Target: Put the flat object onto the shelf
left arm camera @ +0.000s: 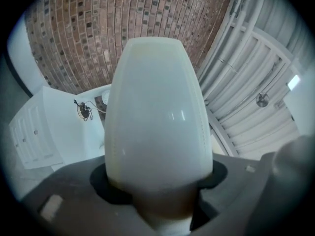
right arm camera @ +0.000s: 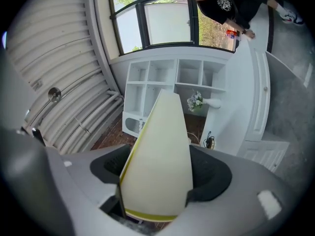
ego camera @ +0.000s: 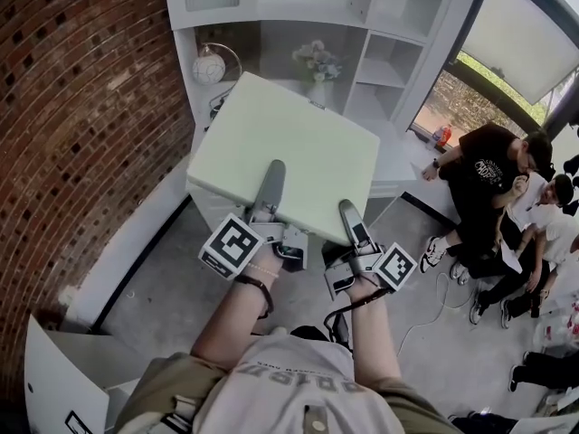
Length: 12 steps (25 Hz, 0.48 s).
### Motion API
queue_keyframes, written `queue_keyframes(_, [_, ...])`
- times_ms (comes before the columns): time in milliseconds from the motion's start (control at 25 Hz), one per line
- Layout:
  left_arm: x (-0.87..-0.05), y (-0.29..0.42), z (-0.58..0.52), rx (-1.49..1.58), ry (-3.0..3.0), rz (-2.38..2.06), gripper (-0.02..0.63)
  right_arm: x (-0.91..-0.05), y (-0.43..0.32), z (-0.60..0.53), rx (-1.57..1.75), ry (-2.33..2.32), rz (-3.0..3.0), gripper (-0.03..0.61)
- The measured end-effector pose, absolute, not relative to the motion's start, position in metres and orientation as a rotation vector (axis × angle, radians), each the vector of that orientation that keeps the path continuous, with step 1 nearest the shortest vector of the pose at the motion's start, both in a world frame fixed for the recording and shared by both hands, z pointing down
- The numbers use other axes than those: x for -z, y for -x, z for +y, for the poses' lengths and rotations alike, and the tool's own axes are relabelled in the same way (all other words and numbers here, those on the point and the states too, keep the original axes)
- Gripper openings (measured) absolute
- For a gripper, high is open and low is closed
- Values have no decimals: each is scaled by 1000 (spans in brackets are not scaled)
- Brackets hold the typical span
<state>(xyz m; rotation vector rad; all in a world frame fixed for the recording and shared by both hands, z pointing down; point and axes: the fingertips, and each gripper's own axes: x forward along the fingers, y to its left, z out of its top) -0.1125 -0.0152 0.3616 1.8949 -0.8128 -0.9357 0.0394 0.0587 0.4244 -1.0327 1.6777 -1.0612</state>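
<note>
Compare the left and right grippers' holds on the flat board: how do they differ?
The left gripper grips the flat board near the middle of its near edge; the right gripper grips close to that edge's right corner. The left gripper's top jaw reaches farther over the board than the right gripper's. Both are closed on the board, held up before the white shelf.

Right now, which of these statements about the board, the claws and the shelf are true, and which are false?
1. Both the left claw and the right claw grip the board. True.
2. A vase of flowers stands in the shelf. True.
3. The board already lies on the shelf. False: it is held up in front of it.
4. The brick wall is on the person's right. False: it is on the left.
</note>
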Motion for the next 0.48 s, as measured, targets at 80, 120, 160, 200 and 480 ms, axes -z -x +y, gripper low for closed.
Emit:
queue_keyframes(80, [-366,102,-18,882,-1928,-769,336,-424,-49,55,1034,1049,1692,362])
queue_keyframes(120, [-368,97,-19,859,-1942,-747,339,-423,-54,54,1021,1060,1701,360])
queue_keyframes(160, [-369,93,-20,840,-1956,-728,342,-422,-58,52,1012,1068,1706,359])
queue_keyframes(200, [-369,89,-21,822,-1971,-711,347,-421,-63,50,1007,1071,1707,358])
queue_keyframes(480, [-361,66,-36,754,-2057,-641,367,-406,-81,28,971,1059,1740,356])
